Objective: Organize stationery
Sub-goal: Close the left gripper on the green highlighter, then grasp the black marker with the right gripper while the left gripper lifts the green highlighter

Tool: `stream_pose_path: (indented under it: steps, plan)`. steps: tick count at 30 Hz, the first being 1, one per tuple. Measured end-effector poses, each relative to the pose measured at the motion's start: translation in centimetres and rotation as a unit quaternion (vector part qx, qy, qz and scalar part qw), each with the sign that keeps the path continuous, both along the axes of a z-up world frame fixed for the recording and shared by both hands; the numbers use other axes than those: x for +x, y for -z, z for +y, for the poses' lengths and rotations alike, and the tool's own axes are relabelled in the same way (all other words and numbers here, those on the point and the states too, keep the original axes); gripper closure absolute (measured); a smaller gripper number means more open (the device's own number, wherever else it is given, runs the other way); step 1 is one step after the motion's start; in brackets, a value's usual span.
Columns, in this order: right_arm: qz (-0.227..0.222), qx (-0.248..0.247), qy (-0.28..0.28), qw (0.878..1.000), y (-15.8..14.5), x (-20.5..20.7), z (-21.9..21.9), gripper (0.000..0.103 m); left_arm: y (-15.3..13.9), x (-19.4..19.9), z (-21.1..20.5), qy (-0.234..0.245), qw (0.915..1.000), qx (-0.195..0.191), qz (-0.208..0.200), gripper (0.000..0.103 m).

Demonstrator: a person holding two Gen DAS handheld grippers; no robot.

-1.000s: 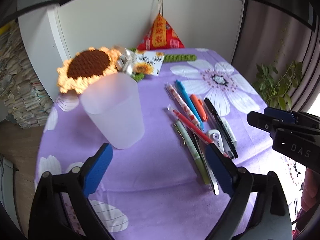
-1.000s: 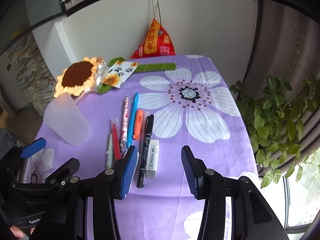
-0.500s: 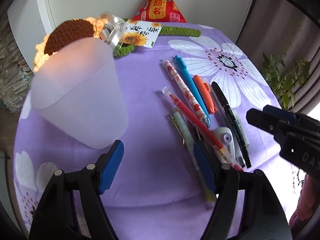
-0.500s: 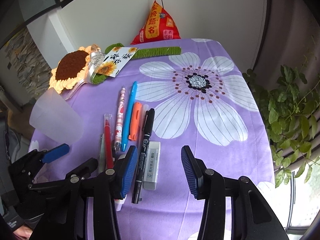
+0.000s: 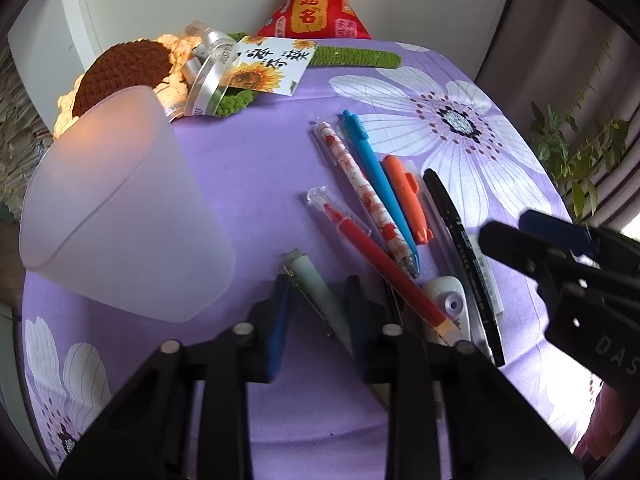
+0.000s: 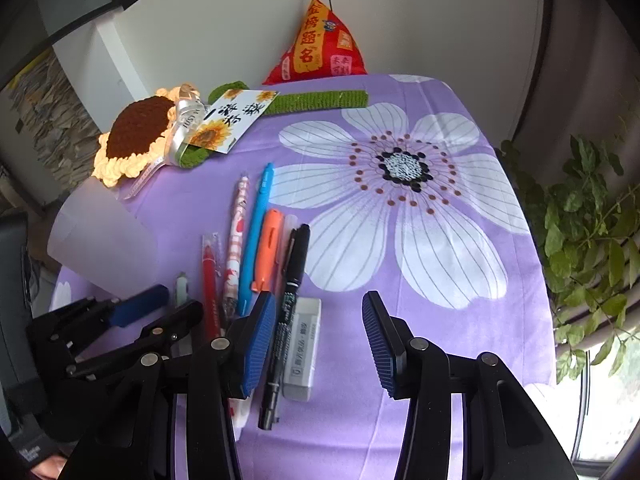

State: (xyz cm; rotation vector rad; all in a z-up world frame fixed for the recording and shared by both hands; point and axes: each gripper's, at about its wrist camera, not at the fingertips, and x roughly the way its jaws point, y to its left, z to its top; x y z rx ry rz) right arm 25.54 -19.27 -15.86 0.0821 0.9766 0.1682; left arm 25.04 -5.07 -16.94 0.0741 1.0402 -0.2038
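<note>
Left wrist view: frosted cup (image 5: 120, 208) at left edge, bare purple cloth (image 5: 248, 184) center. Left gripper (image 5: 316, 308), bottom center, jaws closing w/ pale green pen (image 5: 320, 292) between, contact unclear.

Right wrist view: pens lower left, open cloth at right. Right gripper (image 6: 320, 336) half-open, empty, above eraser (image 6: 302, 352).

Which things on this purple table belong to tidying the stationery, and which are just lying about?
For the job:
frosted cup
pale green pen, the closing left gripper around it
red pen
blue pen
orange highlighter
black marker
eraser

Lying about:
crochet sunflower
red pouch
houseplant
</note>
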Motion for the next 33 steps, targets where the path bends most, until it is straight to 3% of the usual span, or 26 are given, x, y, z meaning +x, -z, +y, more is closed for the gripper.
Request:
stream_pose_path:
  steps: [7, 12, 21, 25, 28, 33]
  plan:
    - [0.006, 0.008, -0.013, 1.000, 0.1, 1.4, 0.9, 0.055, 0.1, -1.6, 0.5, 0.037, 0.9993, 0.001, 0.006, 0.092]
    - [0.025, 0.022, -0.012, 0.999, 0.5, 2.9, 1.1, 0.055, 0.1, -3.2, 2.5, 0.054, 0.9983, -0.010, 0.021, 0.092]
    - [0.064, 0.052, 0.004, 0.997, 1.5, 5.5, 0.7, 0.056, 0.2, -3.5, 2.7, 0.049, 0.9986, 0.011, 0.013, 0.092]
    - [0.083, 0.071, 0.000, 0.994, 2.1, 6.2, 0.6, 0.069, 0.2, -3.3, 2.4, 0.054, 0.9984, 0.008, 0.011, 0.092]
    - [0.091, 0.077, -0.008, 0.993, 2.2, 6.4, 0.4, 0.087, 0.2, -3.1, 2.4, 0.057, 0.9983, 0.004, 0.010, 0.092]
    - [0.086, 0.097, -0.014, 0.991, 1.4, 5.5, -0.2, 0.088, 0.2, -3.2, 2.6, 0.058, 0.9983, -0.003, 0.010, 0.092]
